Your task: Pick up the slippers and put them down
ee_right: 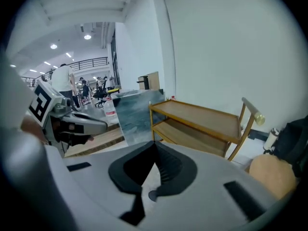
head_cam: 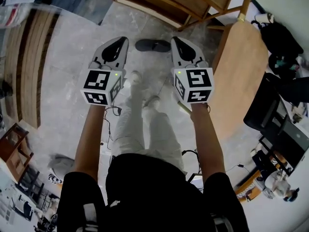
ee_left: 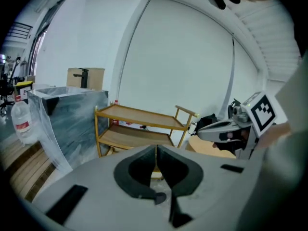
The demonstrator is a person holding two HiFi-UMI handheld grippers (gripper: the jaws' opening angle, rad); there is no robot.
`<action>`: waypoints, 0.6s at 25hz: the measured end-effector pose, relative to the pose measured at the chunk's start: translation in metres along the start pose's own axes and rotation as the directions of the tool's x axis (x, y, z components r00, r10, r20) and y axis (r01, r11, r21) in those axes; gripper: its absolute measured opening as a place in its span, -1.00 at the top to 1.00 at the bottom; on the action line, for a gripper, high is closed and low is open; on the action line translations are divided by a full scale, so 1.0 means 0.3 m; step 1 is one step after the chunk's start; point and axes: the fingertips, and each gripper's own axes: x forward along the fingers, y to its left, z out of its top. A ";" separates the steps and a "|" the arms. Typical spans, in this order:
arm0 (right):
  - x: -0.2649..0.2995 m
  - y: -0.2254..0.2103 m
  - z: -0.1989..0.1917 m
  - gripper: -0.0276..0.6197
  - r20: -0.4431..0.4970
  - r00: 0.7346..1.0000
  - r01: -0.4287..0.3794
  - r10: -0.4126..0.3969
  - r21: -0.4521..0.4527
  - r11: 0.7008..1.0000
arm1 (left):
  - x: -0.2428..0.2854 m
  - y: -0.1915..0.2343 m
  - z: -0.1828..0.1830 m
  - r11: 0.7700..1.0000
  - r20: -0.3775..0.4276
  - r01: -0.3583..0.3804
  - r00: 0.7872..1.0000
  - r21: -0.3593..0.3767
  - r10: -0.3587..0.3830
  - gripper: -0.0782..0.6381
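Observation:
A dark slipper (head_cam: 152, 45) lies flat on the pale floor, seen only in the head view, between and beyond the two gripper tips. My left gripper (head_cam: 122, 41) is held up in the air to its left, and its jaws (ee_left: 156, 149) meet at the tips with nothing between them. My right gripper (head_cam: 175, 40) hangs to the slipper's right, and its jaws (ee_right: 154, 145) are likewise closed and empty. Both grippers are well above the floor and touch nothing. Each shows in the other's view: the right gripper (ee_left: 225, 129) and the left gripper (ee_right: 72, 122).
A wooden two-shelf cart (head_cam: 169, 4) (ee_left: 139, 124) (ee_right: 202, 124) stands beyond the slipper. A round wooden table (head_cam: 239, 76) is at the right. Wooden planks (head_cam: 29, 57) lie at the left, next to a plastic-wrapped block (ee_left: 72, 119) and a water bottle (ee_left: 21, 124). The person's shoes (head_cam: 136, 77) are below the grippers.

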 end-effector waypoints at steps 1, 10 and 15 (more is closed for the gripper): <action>-0.029 0.003 0.032 0.91 0.007 1.000 -0.001 0.001 -0.002 1.000 | -0.019 -0.014 0.032 1.000 0.006 -0.001 1.000 0.003 0.001 0.76; -0.299 -0.013 0.265 0.91 0.080 0.996 0.031 -0.030 -0.014 0.999 | -0.179 -0.161 0.287 0.999 0.081 -0.011 0.997 0.038 0.008 0.76; -0.452 -0.020 0.362 0.91 0.141 0.989 0.048 -0.046 -0.010 0.999 | -0.284 -0.267 0.371 0.999 0.103 -0.010 0.995 0.044 0.006 0.76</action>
